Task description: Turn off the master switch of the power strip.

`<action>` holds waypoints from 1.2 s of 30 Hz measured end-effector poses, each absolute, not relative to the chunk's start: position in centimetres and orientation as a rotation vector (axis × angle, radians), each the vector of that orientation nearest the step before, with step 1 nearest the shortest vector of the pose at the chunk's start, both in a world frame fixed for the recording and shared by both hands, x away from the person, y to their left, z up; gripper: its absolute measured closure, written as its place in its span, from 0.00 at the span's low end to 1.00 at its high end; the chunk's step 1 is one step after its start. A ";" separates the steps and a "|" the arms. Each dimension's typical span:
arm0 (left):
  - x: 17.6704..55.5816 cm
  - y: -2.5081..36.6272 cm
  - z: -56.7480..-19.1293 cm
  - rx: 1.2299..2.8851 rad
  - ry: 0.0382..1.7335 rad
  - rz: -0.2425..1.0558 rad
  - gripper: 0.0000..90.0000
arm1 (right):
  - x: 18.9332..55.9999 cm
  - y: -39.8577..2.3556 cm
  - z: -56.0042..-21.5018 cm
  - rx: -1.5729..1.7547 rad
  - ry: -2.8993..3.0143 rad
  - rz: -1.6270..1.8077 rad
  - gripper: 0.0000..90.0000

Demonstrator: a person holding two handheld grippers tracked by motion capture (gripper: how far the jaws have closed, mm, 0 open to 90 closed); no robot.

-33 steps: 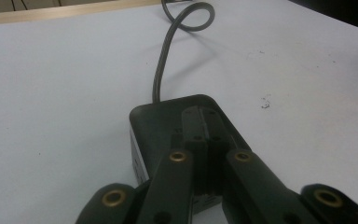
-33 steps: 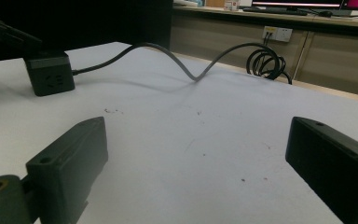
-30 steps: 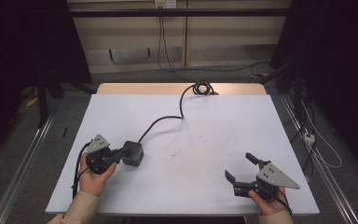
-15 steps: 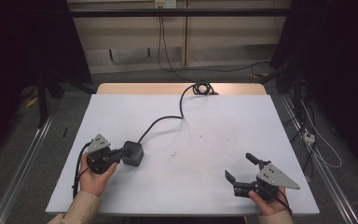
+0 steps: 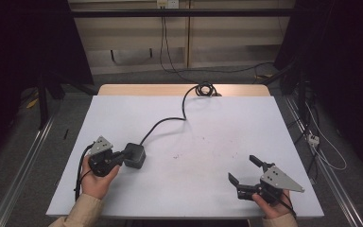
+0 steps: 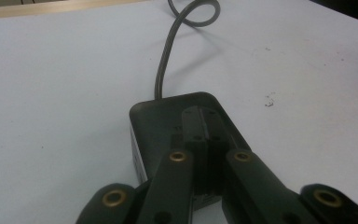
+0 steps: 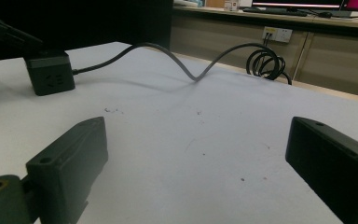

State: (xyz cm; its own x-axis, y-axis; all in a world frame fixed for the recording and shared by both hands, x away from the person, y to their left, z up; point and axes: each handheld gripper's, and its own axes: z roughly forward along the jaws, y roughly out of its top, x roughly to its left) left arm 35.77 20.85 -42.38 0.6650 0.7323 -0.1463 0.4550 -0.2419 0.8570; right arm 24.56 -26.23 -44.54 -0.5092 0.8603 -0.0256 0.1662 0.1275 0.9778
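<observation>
A black power cube [image 5: 135, 155] sits on the white table [image 5: 217, 127] at the front left, and its black cable [image 5: 170, 120] runs back to a coil [image 5: 205, 89] at the far edge. My left gripper [image 5: 121, 156] is shut; its closed jaws lie over the top of the power cube [image 6: 156, 119], tips [image 6: 204, 116] together with nothing between them. My right gripper [image 5: 242, 168] rests at the front right, held by a hand, jaws wide open and empty. From the right gripper [image 7: 196, 135], the power cube [image 7: 51, 72] lies far off at the left.
The cable [image 7: 191, 70] arches above the tabletop mid-table before reaching the coil [image 7: 265, 60]. Beyond the table's far edge are a wooden strip, a wall with sockets and floor cables. Metal rails run along both sides of the table.
</observation>
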 end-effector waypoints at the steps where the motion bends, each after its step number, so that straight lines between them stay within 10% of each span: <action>1: 35.8 20.9 -42.4 1.892 0.933 0.349 1.00 | 24.6 -26.3 -44.5 0.993 1.782 1.422 0.06; 36: 36.0 21.2 -41.8 1.849 0.940 0.319 1.00 | 24.5 -26.5 -44.6 0.997 1.780 1.416 0.06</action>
State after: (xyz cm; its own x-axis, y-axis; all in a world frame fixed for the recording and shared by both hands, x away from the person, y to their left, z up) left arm 35.95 21.18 -41.80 0.6637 0.7246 -0.1854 0.4617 -0.2020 0.8637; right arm 24.47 -26.49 -44.58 -0.5025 0.8641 -0.0279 0.1669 0.1287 0.9775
